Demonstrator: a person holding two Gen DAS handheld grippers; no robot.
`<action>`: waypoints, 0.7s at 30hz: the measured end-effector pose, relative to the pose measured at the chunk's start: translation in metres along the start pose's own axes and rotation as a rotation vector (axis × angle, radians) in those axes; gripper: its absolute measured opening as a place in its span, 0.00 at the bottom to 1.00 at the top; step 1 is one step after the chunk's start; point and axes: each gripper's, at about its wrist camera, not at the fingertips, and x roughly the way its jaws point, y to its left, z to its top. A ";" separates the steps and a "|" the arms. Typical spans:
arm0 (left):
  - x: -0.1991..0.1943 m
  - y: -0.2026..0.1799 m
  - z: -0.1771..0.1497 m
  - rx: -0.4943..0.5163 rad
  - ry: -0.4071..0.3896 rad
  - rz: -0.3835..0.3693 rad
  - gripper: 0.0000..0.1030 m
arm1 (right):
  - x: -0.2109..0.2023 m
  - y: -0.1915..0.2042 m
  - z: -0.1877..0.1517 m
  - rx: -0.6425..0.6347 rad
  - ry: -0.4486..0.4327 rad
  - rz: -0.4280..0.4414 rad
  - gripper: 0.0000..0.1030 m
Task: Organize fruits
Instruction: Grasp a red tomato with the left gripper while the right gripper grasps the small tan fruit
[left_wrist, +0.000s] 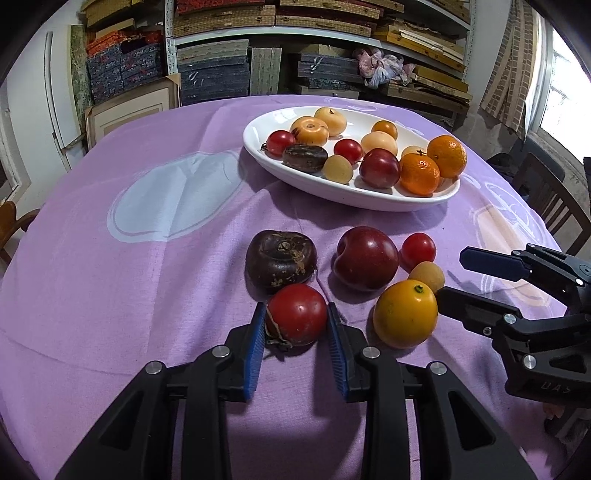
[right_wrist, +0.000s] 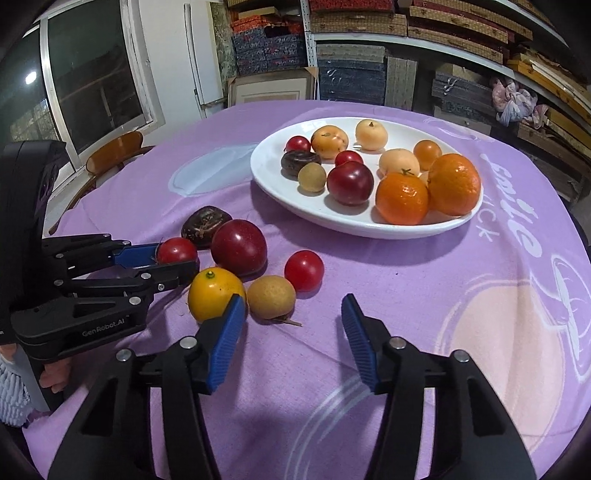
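Observation:
My left gripper (left_wrist: 296, 317) is shut on a red tomato (left_wrist: 296, 319), which rests on the purple cloth; the tomato also shows in the right wrist view (right_wrist: 176, 250). Around it lie a dark brown fruit (left_wrist: 280, 258), a dark red plum (left_wrist: 365, 257), a small red tomato (left_wrist: 418, 250), a tan round fruit (left_wrist: 426, 275) and a yellow-orange citrus (left_wrist: 404, 314). My right gripper (right_wrist: 293, 314) is open and empty, just in front of the tan fruit (right_wrist: 271, 296) and citrus (right_wrist: 214, 298). A white oval dish (left_wrist: 369, 201) behind holds several fruits.
The table is round under a purple cloth (left_wrist: 147, 295) with pale printed shapes. Wooden chairs stand at its left (right_wrist: 114, 151) and right (left_wrist: 550, 195) edges. Shelves of stacked boxes (left_wrist: 295, 44) fill the back wall. A window (right_wrist: 85, 74) is at the left.

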 end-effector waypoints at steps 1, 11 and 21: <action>0.000 0.001 0.000 -0.001 0.000 0.003 0.31 | 0.003 0.001 0.001 0.003 0.009 0.007 0.47; 0.000 0.002 -0.001 -0.002 0.001 0.005 0.31 | 0.020 0.017 0.010 -0.015 0.037 0.034 0.29; -0.007 0.006 0.001 -0.032 -0.046 -0.025 0.31 | -0.001 0.013 0.000 -0.009 -0.028 0.024 0.29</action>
